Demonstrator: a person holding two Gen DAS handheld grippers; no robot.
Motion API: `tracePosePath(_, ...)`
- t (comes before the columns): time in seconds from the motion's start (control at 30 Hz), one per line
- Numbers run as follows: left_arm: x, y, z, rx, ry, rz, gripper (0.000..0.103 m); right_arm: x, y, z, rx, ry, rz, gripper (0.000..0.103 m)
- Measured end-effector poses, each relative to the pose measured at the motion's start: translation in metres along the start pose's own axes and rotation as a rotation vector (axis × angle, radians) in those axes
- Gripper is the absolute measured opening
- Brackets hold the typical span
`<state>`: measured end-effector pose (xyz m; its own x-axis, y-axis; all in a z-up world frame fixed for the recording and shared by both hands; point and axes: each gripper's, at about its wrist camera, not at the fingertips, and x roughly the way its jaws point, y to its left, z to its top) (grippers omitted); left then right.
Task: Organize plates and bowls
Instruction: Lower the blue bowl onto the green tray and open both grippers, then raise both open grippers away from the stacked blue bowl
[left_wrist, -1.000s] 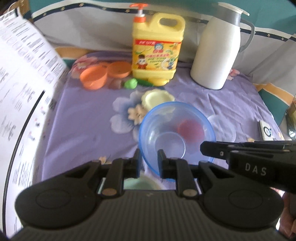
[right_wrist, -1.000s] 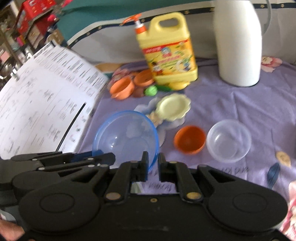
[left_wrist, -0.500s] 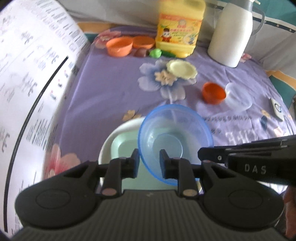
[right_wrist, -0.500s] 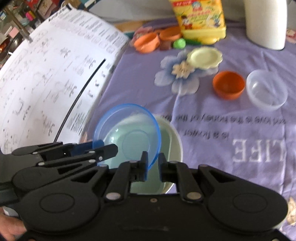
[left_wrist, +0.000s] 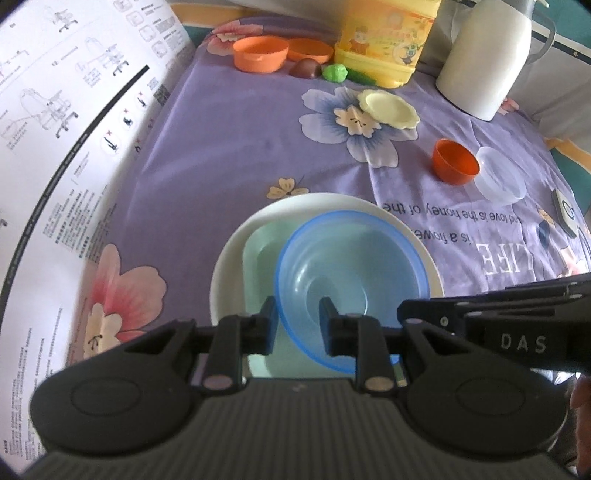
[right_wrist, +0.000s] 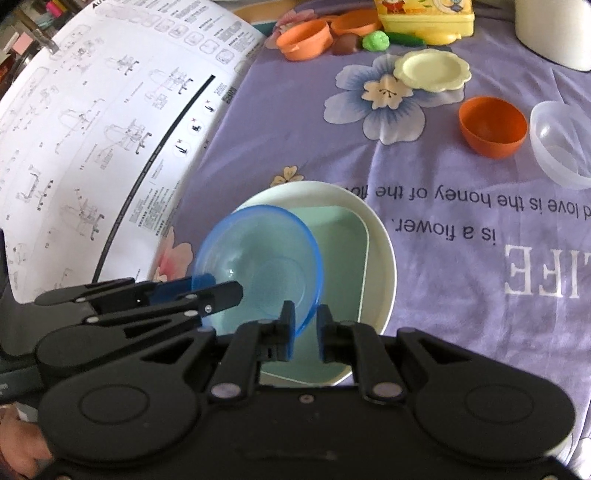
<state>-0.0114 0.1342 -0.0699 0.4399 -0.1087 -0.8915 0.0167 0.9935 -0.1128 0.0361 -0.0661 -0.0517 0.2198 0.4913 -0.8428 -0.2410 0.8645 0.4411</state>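
A clear blue bowl (left_wrist: 351, 273) (right_wrist: 258, 266) is held by its rim over a pale green square plate (left_wrist: 262, 254) (right_wrist: 340, 258), which lies on a round white plate (left_wrist: 236, 254) (right_wrist: 380, 243). My left gripper (left_wrist: 297, 317) is shut on the bowl's near-left rim, and it also shows in the right wrist view (right_wrist: 221, 290). My right gripper (right_wrist: 304, 325) is shut on the bowl's near-right rim, and its fingers (left_wrist: 436, 308) show at the right of the left wrist view. An orange cup (left_wrist: 456, 160) (right_wrist: 493, 125), a clear bowl (left_wrist: 500, 179) (right_wrist: 561, 144) and a yellow scalloped plate (left_wrist: 388, 109) (right_wrist: 432, 70) lie farther off.
A large printed instruction sheet (left_wrist: 74, 129) (right_wrist: 92, 129) rises on the left. At the back stand a yellow detergent jug (left_wrist: 384, 40), a white thermos (left_wrist: 484, 59), an orange pot with its lid (left_wrist: 260, 53) (right_wrist: 304, 38) and small toy foods (left_wrist: 334, 72). The purple floral cloth (left_wrist: 221, 155) covers the table.
Both grippers have carried the blue bowl nearer and lower, so it now sits low over the green and white plates. More of the white plate shows.
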Motion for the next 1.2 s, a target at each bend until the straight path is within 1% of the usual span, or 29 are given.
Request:
tracePosePath(0.2, 0.005, 0.005, -0.002, -0.012, 0.010, -0.013, 0.024, 0.005, 0.000, 0.003, 0.002, 0.009, 0.003, 0.013)
tracePosePath(0.33, 0.007, 0.004, -0.004, -0.004, 0.005, 0.000, 0.027, 0.006, 0.003, 0.002, -0.020, 0.009, -0.007, 0.015)
tracePosePath(0.37, 0.007, 0.004, -0.004, 0.000, 0.003, 0.007, 0.034, 0.006, 0.005, 0.002, -0.032, 0.005, -0.015, 0.018)
tracePosePath(0.4, 0.006, 0.004, -0.004, 0.003, -0.002, 0.015, 0.047, 0.006, 0.006, 0.002, -0.044, 0.001, -0.022, 0.029)
tracePosePath(0.43, 0.005, 0.004, -0.004, 0.003, -0.011, 0.035, 0.052, 0.004, 0.007, 0.001, -0.052, -0.006, -0.026, 0.038)
tracePosePath(0.47, 0.004, 0.004, -0.004, 0.007, -0.024, 0.067, 0.063, 0.003, 0.008, 0.001, -0.060, -0.017, -0.043, 0.043)
tracePosePath(0.5, 0.002, 0.005, -0.004, 0.009, -0.033, 0.084, 0.071, 0.001, 0.009, 0.001, -0.070, -0.025, -0.057, 0.047)
tracePosePath(0.53, 0.001, 0.007, -0.003, 0.006, -0.043, 0.095, 0.074, -0.001, 0.009, 0.001, -0.075, -0.031, -0.065, 0.058)
tracePosePath(0.57, -0.001, 0.010, -0.003, -0.003, -0.051, 0.097, 0.080, -0.003, 0.007, 0.001, -0.073, -0.037, -0.068, 0.068)
tracePosePath(0.6, -0.003, 0.013, -0.002, -0.012, -0.057, 0.095, 0.089, -0.005, 0.006, 0.001, -0.072, -0.046, -0.068, 0.071)
tracePosePath(0.67, -0.007, 0.017, -0.001, -0.027, -0.069, 0.099, 0.098, -0.009, 0.005, 0.000, -0.082, -0.060, -0.074, 0.077)
tracePosePath(0.7, -0.008, 0.018, 0.000, -0.031, -0.076, 0.104, 0.100, -0.011, 0.004, -0.001, -0.088, -0.065, -0.080, 0.079)
tracePosePath(0.77, -0.012, 0.019, 0.001, -0.036, -0.085, 0.112, 0.103, -0.015, 0.003, -0.003, -0.098, -0.080, -0.088, 0.090)
tracePosePath(0.83, -0.014, 0.019, 0.001, -0.042, -0.090, 0.116, 0.103, -0.018, 0.002, -0.005, -0.104, -0.094, -0.096, 0.097)
tracePosePath(0.93, -0.018, 0.017, 0.002, -0.048, -0.094, 0.116, 0.103, -0.024, 0.000, -0.005, -0.102, -0.115, -0.104, 0.103)
tracePosePath(1.2, -0.025, 0.008, 0.004, -0.039, -0.108, 0.121, 0.103, -0.041, -0.009, -0.010, -0.086, -0.158, -0.102, 0.103)
